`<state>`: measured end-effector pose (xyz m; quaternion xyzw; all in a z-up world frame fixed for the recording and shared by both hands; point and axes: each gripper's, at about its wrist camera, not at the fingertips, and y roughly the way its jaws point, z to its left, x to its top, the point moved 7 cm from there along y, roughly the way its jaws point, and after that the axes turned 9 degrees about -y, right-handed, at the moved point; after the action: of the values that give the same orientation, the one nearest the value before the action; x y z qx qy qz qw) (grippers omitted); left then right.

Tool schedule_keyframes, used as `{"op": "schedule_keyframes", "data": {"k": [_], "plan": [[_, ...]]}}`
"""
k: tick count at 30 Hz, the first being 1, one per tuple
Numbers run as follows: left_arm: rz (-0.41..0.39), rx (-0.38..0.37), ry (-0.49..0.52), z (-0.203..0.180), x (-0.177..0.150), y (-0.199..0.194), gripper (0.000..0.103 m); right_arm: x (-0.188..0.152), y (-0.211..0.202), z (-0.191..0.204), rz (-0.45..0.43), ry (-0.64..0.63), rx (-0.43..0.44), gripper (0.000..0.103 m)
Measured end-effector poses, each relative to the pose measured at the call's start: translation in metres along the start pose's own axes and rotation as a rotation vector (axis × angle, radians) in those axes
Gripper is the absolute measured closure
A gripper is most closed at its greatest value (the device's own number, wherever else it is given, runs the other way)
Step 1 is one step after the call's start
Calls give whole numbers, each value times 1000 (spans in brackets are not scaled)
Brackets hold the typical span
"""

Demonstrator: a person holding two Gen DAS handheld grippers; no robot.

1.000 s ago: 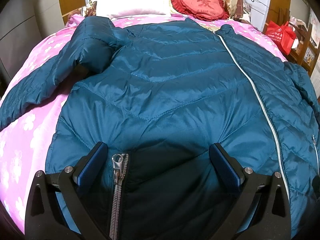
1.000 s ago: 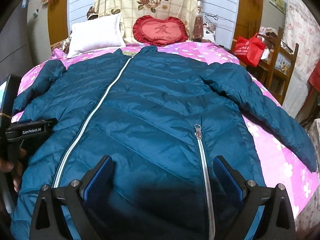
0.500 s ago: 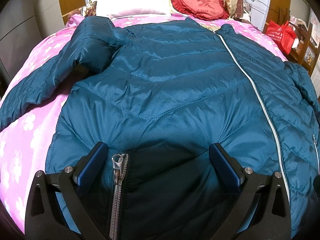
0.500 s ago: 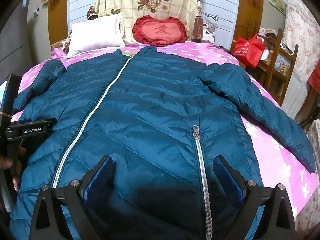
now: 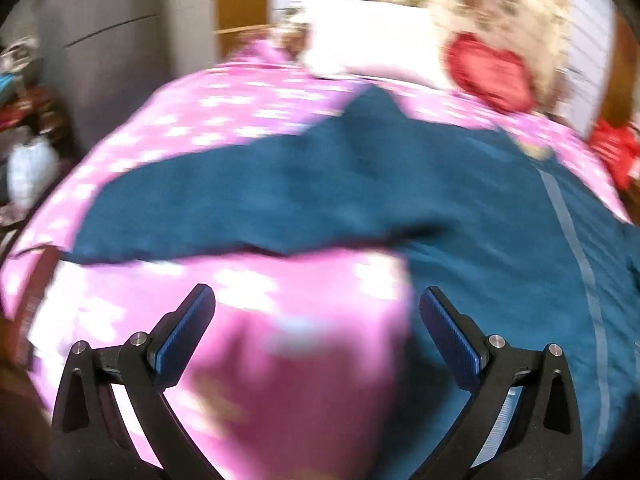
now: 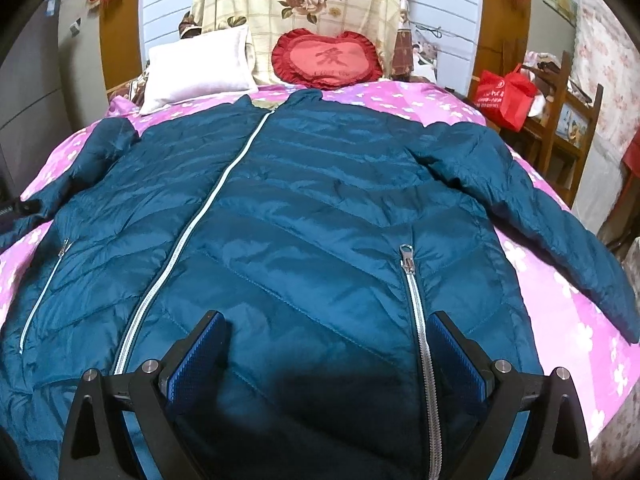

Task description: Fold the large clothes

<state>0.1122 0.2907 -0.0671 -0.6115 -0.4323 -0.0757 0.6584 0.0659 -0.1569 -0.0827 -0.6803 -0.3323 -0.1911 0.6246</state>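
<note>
your left gripper (image 5: 316,332) is spread, empty, over pink bedspread (image 5: 248,120); the jacket (image 6: 320,216) lies flat, and its left sleeve (image 5: 224,200) runs crosswise just ahead of you. right gripper (image 6: 324,356) is also spread, above the hem. left view blurred; cuff unclear.

Left wrist view blurred, jacket (image 6: 320,220) hem cut off below

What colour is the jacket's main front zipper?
Pale, silvery white against the teal jacket; the front zipper shows best in the right wrist view.
</note>
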Motion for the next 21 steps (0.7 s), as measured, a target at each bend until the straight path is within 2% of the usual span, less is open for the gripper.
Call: {"op": "schedule_keyframes", "data": {"k": [5, 8, 10, 12, 14, 20, 21], "plan": [[-8, 242, -68, 108, 52, 37, 0, -3, 1, 0, 11, 1, 10, 4], [48, 378, -72, 156, 71, 69, 0, -4, 3, 0, 20, -1, 11, 4], [121, 418, -100, 181, 72, 96, 0, -5, 6, 1, 28, -7, 10, 4], [186, 366, -147, 194, 70, 118, 0, -5, 8, 2, 39, -13, 8, 4], [194, 275, -196, 195, 72, 129, 0, -6, 9, 3, 45, -20, 5, 4], [188, 179, -163, 174, 83, 146, 2, -11, 10, 1, 63, -38, -8, 4], [178, 160, -154, 171, 85, 148, 10, -11, 10, 0, 64, -36, -10, 4]]}}
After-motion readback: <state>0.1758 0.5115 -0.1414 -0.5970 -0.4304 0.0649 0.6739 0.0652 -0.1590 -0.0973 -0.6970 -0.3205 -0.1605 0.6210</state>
